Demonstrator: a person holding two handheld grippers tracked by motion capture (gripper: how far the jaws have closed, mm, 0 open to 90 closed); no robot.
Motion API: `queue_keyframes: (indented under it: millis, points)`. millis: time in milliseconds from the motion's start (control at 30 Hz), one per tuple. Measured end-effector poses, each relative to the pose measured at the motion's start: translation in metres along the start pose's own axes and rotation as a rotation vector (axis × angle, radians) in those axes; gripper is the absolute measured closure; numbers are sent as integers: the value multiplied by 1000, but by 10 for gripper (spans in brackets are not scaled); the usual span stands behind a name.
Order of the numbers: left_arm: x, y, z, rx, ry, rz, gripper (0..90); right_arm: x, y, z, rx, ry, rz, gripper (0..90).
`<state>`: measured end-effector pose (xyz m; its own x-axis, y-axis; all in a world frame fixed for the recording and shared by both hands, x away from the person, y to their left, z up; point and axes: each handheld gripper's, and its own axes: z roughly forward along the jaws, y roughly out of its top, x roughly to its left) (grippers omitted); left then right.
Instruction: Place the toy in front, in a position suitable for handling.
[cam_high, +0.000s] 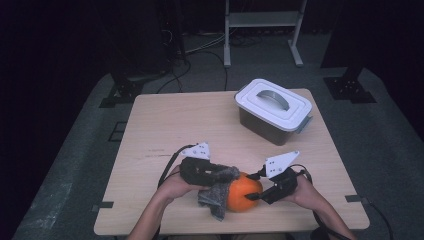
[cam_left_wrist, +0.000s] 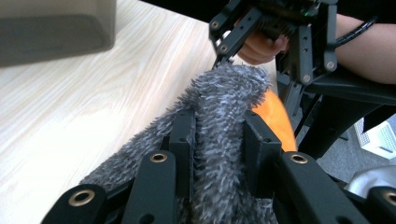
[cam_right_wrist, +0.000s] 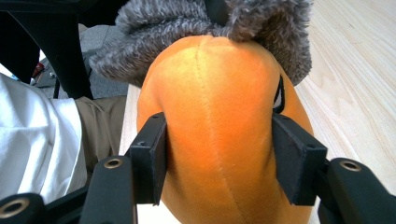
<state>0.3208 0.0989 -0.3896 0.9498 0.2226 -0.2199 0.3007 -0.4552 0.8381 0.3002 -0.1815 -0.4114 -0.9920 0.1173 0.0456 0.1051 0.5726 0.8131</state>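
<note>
The pale wooden surface stretches wide across the high view, and at its far right corner sits a dark lidded box, white lid on, grey handle on top, well apart from the action. All the action is at the near edge, right in front of the person.

There lies the orange plush ball, soft and seamed, resting on the surface between the two hands. Draped against its left side is a grey fuzzy cloth, hanging down to the surface in a crumpled fold and lapping over the top of the ball.

Over to the left claw: it comes in from the left, lying roughly level, and in the left gripper view its jaws are pinched tight on a thick bunch of that grey fuzzy cloth, pile bulging out on either side of the pads. The orange shows just past the right jaw, right beside the cloth.

And the right claw comes in from the right, pointing at the ball. The right gripper view looks straight along it: the orange plush ball sits squarely between the jaws, both pads pressed against its flanks, the plush dented slightly where they meet it. The jaws stand about half open around that bulk. The grey cloth crowns the far side of the ball.
</note>
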Motion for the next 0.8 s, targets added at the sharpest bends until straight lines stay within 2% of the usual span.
queue_keyframes:
  millis: [233, 367, 533, 633, 800]
  points:
    - [4, -7, -3, 9, 12, -12, 681, 3, 0, 0, 10, 12, -22, 414]
    - [3, -5, -2, -8, -9, -14, 683, 2, 0, 1, 4, 13, -15, 415]
    - [-8, 13, 4, -21, -50, 39, 683, 5, 3, 6, 8, 18, -28, 414]
    - [-14, 22, 10, -5, -53, 70, 683, 5, 4, 8, 6, 17, -32, 411]
    - [-11, 21, 15, 2, -63, 56, 683, 5, 2, 5, 5, 10, -24, 411]
